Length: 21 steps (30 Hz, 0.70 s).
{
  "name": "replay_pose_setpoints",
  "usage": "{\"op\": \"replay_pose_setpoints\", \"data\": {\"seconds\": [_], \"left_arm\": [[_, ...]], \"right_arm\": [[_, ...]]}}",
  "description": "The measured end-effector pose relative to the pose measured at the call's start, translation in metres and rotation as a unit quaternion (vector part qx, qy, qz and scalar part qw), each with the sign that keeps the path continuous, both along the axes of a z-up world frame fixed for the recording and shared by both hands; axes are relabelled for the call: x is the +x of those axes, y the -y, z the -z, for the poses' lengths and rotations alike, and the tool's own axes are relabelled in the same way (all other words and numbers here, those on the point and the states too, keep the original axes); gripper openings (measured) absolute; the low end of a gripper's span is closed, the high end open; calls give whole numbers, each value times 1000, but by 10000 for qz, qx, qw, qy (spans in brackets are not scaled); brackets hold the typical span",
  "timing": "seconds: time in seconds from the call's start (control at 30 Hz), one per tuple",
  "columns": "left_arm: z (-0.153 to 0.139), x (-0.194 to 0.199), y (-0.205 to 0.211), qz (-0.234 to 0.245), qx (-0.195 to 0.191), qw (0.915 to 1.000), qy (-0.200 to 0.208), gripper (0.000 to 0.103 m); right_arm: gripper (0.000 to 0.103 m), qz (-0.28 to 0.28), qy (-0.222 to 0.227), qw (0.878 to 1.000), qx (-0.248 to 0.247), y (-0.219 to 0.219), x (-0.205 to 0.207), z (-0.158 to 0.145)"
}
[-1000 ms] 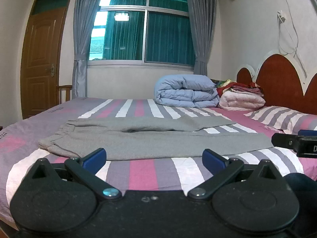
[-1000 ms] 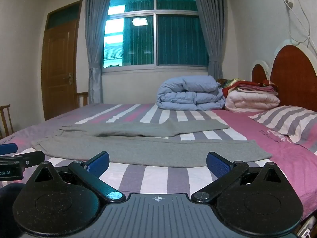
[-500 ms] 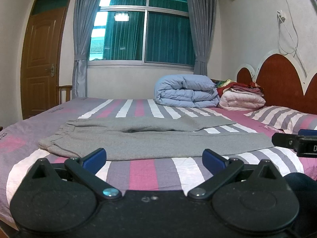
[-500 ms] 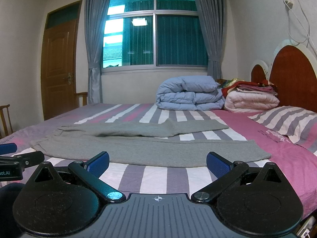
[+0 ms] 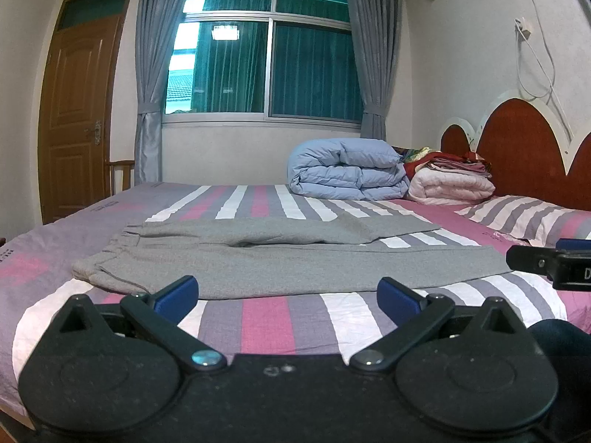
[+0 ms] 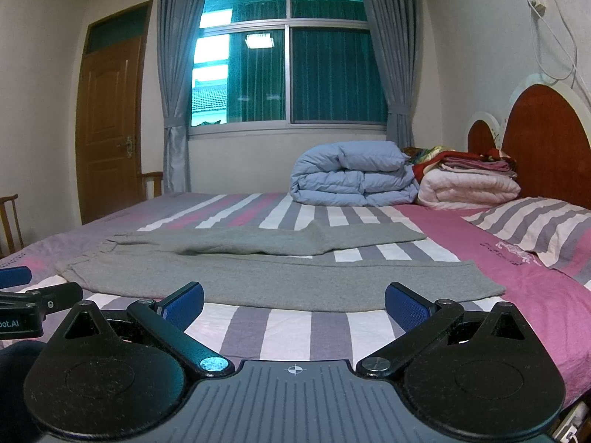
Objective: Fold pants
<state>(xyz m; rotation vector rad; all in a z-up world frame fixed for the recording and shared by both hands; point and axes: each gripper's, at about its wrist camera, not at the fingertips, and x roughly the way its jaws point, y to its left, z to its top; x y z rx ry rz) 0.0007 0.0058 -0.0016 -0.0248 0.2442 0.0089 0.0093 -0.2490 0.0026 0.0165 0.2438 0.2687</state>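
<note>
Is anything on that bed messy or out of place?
Nothing much. The grey pants lie spread on the striped bed, legs splayed apart with a small wrinkle at the crotch. The blue duvet sits neatly folded.

One grey pants (image 5: 280, 258) on one bed (image 5: 266, 317). Two claws: left claw (image 5: 288, 295), right claw (image 6: 293, 304). One blue duvet (image 5: 347, 173), one striped pillow (image 5: 524, 217), one door (image 5: 74, 110), one window (image 5: 266, 59).

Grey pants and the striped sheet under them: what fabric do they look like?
The pants look like soft matte knit, perhaps fleece or jersey: heathered grey, limp folds, gathered waistband. The bed sheet looks like thin printed woven cotton or a blend: flat, finely creased, no sheen.
</note>
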Motion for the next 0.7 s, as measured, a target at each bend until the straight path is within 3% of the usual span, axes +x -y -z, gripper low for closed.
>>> {"op": "replay_pose_setpoints", "data": {"seconds": [0.7], "left_arm": [[4, 2, -1, -5, 20, 10000, -1, 97]], "right_arm": [[103, 1, 0, 10000, -4, 1, 0, 0]]}}
